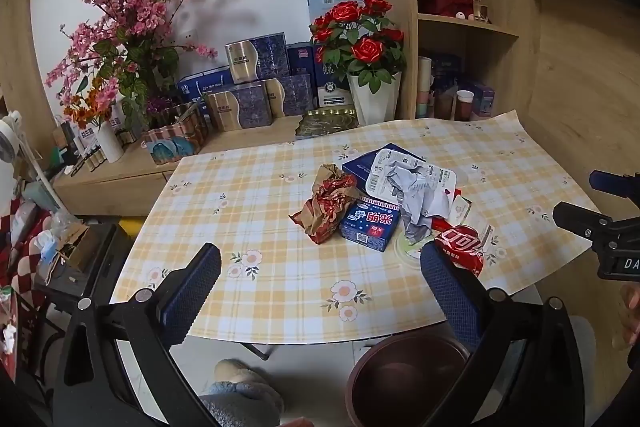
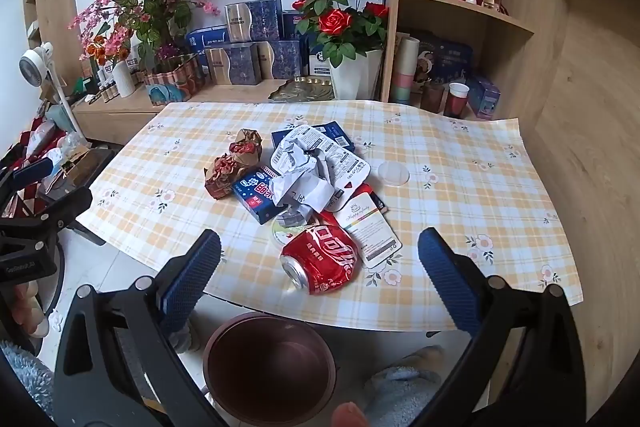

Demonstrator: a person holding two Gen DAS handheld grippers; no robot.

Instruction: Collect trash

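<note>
Nothing grabbed yet: left tongs [image 1: 320, 269] and right tongs [image 2: 319, 255] both spread wide, empty. Crushed red soda can [image 2: 320, 259] at near table [image 2: 480, 163] edge, dark round bin [image 2: 270, 367] on floor below. Probably can goes first.

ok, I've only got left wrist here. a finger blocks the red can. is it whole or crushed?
Observer: Crushed. The red can lies on its side near the front edge of the table, its mouth turned to the left in the right wrist view.
Operator: anything against it?
Observer: A white card lies flat at its right side, seemingly touching it.
Operator: right gripper state? I see only its edge.
Observer: The right gripper is wide open and holds nothing; the can lies on the table ahead of its fingers.
</note>
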